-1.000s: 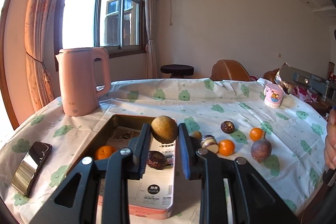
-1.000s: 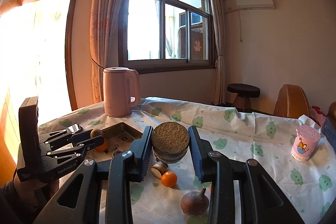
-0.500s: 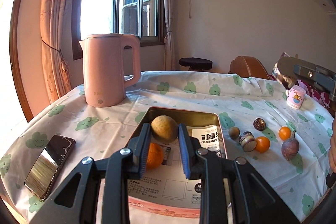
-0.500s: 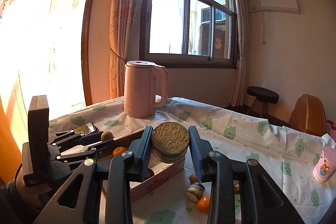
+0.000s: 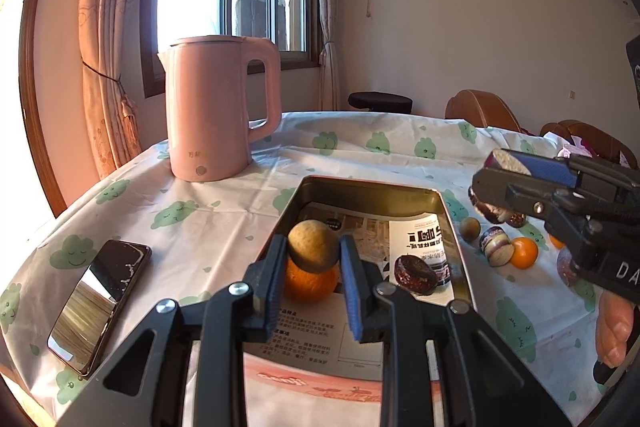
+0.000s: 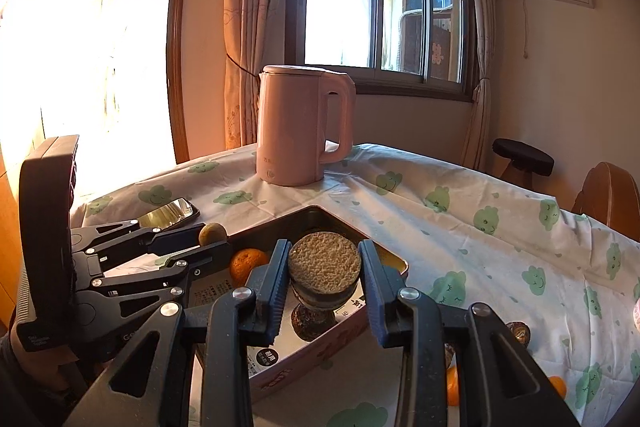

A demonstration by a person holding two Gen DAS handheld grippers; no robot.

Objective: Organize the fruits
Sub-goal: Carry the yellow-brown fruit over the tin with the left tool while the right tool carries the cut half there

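Observation:
My left gripper [image 5: 313,253] is shut on a round tan fruit [image 5: 313,245] and holds it above the metal tray [image 5: 372,187], over an orange [image 5: 310,283]. A dark halved fruit [image 5: 416,273] also lies in the tray. My right gripper [image 6: 324,269] is shut on a halved passion fruit [image 6: 324,261], cut face toward the camera, above the tray's near corner [image 6: 394,261]. The right gripper also shows in the left wrist view [image 5: 494,179], at the tray's right side. Several loose fruits [image 5: 524,253] lie on the cloth to the right of the tray.
A pink kettle [image 5: 218,107] stands behind the tray on the left. A phone [image 5: 100,303] lies left of the tray near the table edge. The table has a white cloth with green prints [image 6: 500,227]. Chairs and a stool [image 5: 380,103] stand beyond.
Both grippers have moved left and closer over the tray with their fruits. The right gripper now reaches in at the tray's right edge.

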